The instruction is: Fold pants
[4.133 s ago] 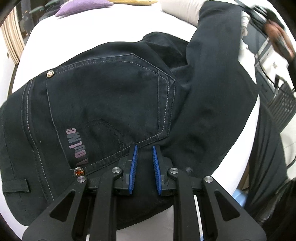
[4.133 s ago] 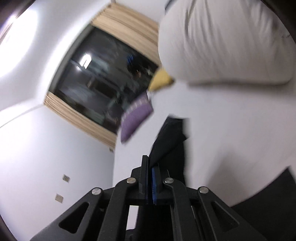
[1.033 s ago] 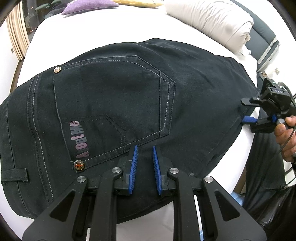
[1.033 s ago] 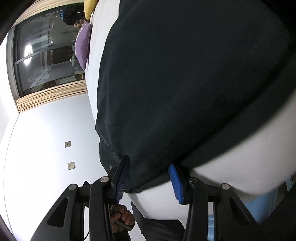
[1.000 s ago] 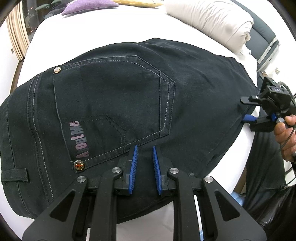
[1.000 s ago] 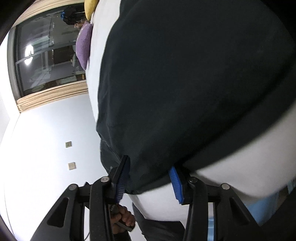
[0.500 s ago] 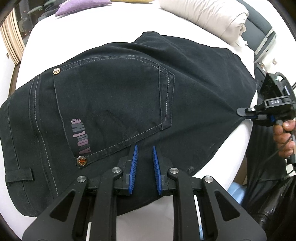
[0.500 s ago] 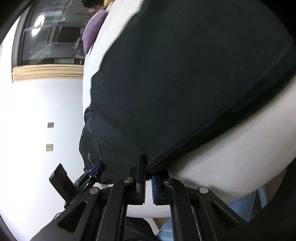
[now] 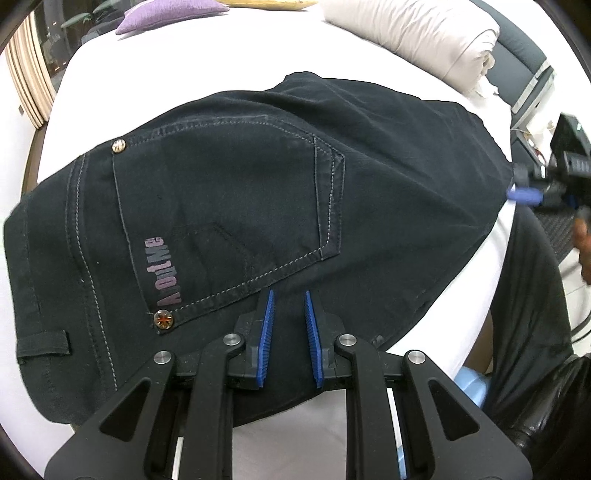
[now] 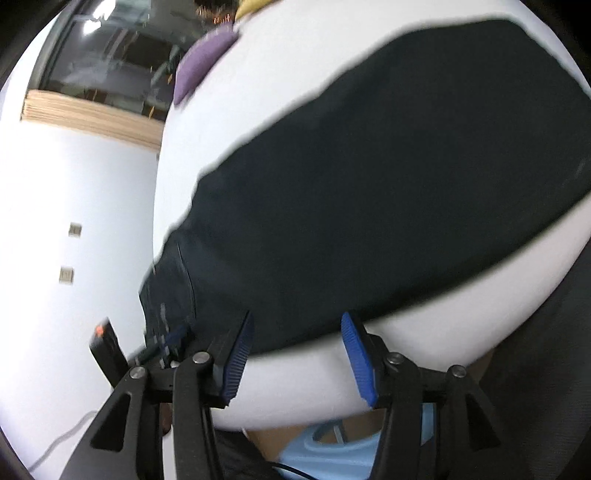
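Observation:
Dark navy pants (image 9: 258,206) lie folded on a white bed (image 9: 207,55), back pocket with purple lettering facing up. My left gripper (image 9: 288,306) rests on the near edge of the seat, its blue pads slightly apart with denim beneath them. My right gripper (image 10: 295,332) is open wide and empty just off the near edge of the pants (image 10: 369,192). It also shows in the left wrist view (image 9: 524,195) at the right edge of the fold, blurred.
A beige rolled duvet (image 9: 413,37) lies at the far right of the bed, a purple cushion (image 9: 166,11) and a yellow one at the far edge. A person's dark-trousered leg (image 9: 524,314) stands by the bed's right edge. A light blue object (image 10: 332,450) sits below it.
My right gripper was shut on the pants' edge half a second ago; it has let go, opened wide and drawn back. The left gripper has stayed put.

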Available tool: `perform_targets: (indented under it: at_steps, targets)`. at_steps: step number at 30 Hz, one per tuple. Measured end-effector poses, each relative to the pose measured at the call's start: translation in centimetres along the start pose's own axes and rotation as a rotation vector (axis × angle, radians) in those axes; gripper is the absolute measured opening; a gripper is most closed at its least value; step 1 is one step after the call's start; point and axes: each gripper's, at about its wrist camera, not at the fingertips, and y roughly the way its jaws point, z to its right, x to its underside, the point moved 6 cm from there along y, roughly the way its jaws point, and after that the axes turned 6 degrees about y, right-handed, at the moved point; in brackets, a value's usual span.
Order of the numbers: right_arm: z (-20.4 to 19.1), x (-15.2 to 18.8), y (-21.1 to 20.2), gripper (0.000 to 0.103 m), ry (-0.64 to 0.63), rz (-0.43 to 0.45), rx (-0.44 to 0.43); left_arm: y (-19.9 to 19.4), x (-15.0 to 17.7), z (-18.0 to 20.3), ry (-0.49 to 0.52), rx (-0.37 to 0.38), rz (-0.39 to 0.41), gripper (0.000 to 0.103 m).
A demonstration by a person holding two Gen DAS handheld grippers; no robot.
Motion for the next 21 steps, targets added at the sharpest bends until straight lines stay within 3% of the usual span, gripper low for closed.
perform_targets:
  at_steps: [5, 8, 10, 12, 15, 17, 19, 21]
  targets:
    - [-0.1, -5.0, -0.7, 0.053, 0.015, 0.101, -0.03, -0.1, -1.0, 0.7, -0.003, -0.009, 0.008, 0.017]
    - [2.8, -7.9, -1.4, 0.053, 0.063, 0.157, 0.016, 0.4, -0.7, 0.5, -0.014, -0.01, 0.003, 0.017]
    - [6.2, -9.0, -1.4, 0.052, 0.107, 0.157, 0.13, 0.3, -0.5, 0.3, -0.024, 0.001, 0.01, 0.017]
    - [9.6, -9.7, -2.3, 0.003, 0.14, 0.18, 0.191, 0.0, -0.1, -0.1, -0.023, -0.004, 0.012, 0.017]
    - [13.9, -10.6, -5.9, 0.0, 0.193, 0.311, 0.371, -0.6, 0.7, -0.6, -0.039, 0.012, 0.023, 0.017]
    - [14.7, -11.0, -8.4, 0.008, 0.197, 0.388, 0.514, -1.3, 0.8, -0.8, -0.05, 0.003, 0.03, 0.017]
    - [12.9, -11.3, -9.4, 0.008, 0.158, 0.442, 0.485, -2.1, 0.4, -0.8, -0.052, -0.012, 0.045, 0.017]
    - [8.6, -11.3, -8.3, 0.008, 0.072, 0.442, 0.331, -3.0, -1.1, -0.5, -0.052, 0.001, 0.081, 0.017]
